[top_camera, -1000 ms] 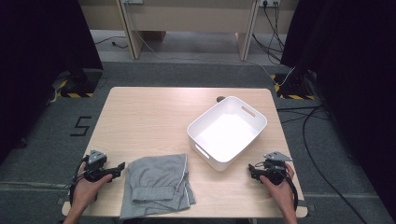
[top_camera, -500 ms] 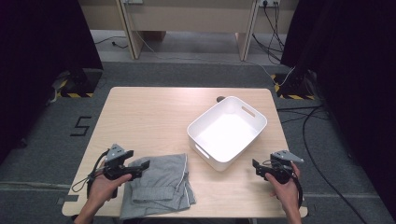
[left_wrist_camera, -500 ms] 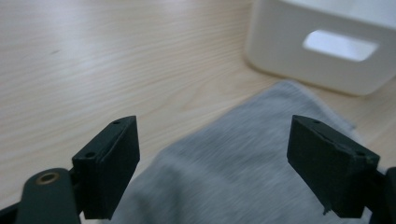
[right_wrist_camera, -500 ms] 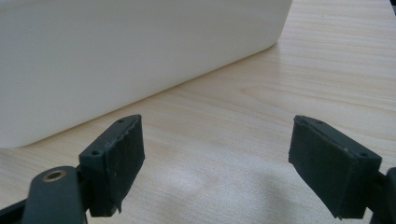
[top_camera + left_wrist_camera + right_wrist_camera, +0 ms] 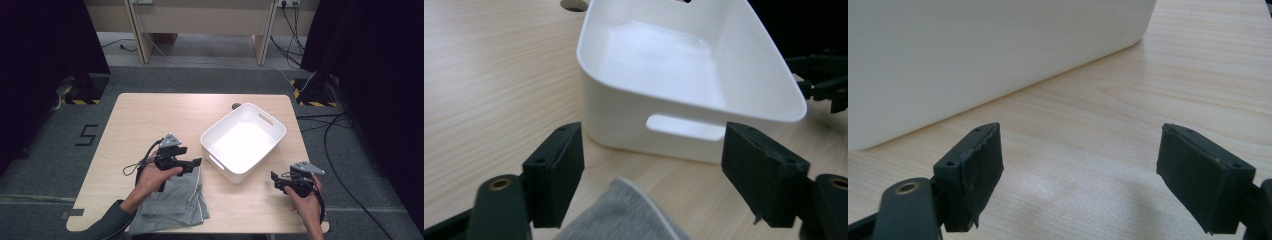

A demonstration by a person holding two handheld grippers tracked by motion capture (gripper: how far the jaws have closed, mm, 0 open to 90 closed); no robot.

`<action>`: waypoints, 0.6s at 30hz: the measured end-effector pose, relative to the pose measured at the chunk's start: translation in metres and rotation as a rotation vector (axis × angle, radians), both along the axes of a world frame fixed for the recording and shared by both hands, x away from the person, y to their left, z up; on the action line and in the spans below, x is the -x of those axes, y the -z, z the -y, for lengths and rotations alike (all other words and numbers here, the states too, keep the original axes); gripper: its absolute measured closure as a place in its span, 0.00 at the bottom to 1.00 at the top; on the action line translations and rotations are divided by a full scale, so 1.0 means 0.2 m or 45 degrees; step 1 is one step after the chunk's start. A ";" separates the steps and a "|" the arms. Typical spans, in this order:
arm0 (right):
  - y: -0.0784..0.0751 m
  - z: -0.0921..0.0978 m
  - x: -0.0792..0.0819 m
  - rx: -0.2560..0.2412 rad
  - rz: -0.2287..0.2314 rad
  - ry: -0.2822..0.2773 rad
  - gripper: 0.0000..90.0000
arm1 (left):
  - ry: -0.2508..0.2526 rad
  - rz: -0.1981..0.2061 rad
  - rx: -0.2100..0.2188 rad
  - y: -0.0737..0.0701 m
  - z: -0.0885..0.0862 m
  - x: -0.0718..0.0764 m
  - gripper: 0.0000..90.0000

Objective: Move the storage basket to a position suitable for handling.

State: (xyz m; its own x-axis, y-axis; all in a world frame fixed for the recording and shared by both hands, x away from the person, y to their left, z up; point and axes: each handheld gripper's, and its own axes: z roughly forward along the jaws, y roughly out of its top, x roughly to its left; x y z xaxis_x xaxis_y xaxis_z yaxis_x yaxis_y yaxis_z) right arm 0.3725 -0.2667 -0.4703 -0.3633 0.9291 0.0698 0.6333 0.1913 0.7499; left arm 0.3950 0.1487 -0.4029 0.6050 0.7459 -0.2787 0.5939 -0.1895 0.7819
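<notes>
Left hand-held gripper [image 5: 192, 164] jaws wide, empty, over cloth [image 5: 175, 200] far corner; cloth at 6 o'clock, bin [image 5: 272, 125] at 2. Right hand-held gripper [image 5: 275, 181] open, idle.

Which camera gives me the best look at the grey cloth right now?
The high view: the whole folded grey cloth lies at the table's near edge, with the left gripper over its far end. The left gripper view catches just one corner between its open jaws. The right gripper view faces the white bin and bare table.
</notes>
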 end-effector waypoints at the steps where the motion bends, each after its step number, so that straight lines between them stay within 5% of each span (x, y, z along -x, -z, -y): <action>1: 0.01 -0.01 0.00 0.009 -0.004 -0.005 0.21 | -0.018 -0.006 0.003 0.00 0.03 -0.05 0.31; 4: 0.01 -0.02 0.00 0.019 -0.013 -0.008 0.21 | -0.040 -0.029 0.026 0.00 0.06 -0.09 0.38; 9: 0.02 -0.02 0.00 0.029 -0.016 -0.012 0.21 | -0.092 -0.044 -0.021 0.03 0.11 -0.21 0.44; 12: 0.02 -0.03 -0.01 0.035 -0.016 -0.024 0.21 | -0.111 -0.018 -0.130 0.08 0.15 -0.29 0.55; 18: 0.03 -0.04 -0.01 0.057 -0.017 -0.029 0.21 | -0.087 -0.007 -0.177 0.10 0.16 -0.38 0.71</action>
